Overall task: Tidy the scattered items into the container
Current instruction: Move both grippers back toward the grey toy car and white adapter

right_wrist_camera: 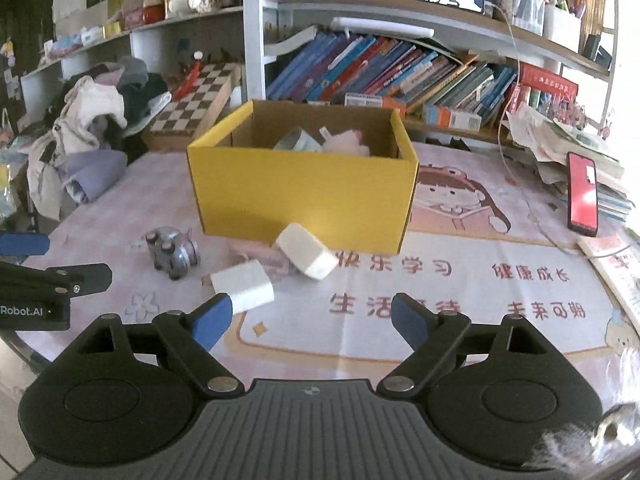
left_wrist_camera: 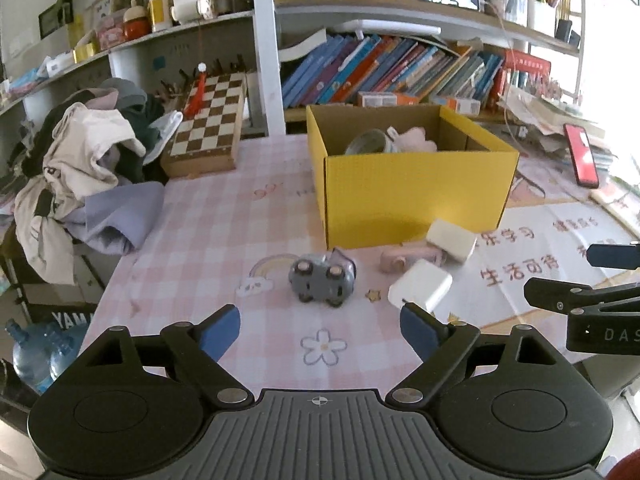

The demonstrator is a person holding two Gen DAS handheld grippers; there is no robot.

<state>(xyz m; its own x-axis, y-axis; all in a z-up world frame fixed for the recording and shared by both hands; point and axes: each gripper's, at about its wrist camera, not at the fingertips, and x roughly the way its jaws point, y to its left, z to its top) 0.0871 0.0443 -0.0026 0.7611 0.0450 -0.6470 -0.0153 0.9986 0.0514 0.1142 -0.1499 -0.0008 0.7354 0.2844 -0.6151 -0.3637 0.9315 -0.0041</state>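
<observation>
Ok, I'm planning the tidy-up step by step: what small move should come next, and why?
Probably ease the open left gripper forward over the toy car: it lies on its side straight ahead, outside the yellow box, and both grippers are empty.

The left hand-held gripper (left_wrist_camera: 320, 330) is hovering with its 2 blue-tipped fingers (left_wrist_camera: 219, 336) spread wide, gripping nothing. The right hand-held gripper (right_wrist_camera: 311, 318) is hovering just beside it, its fingers (right_wrist_camera: 410, 320) likewise parted and holding nothing.

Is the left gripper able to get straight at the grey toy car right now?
Probably yes: the left gripper is open, and only bare tablecloth lies between it and the grey toy car.
</observation>
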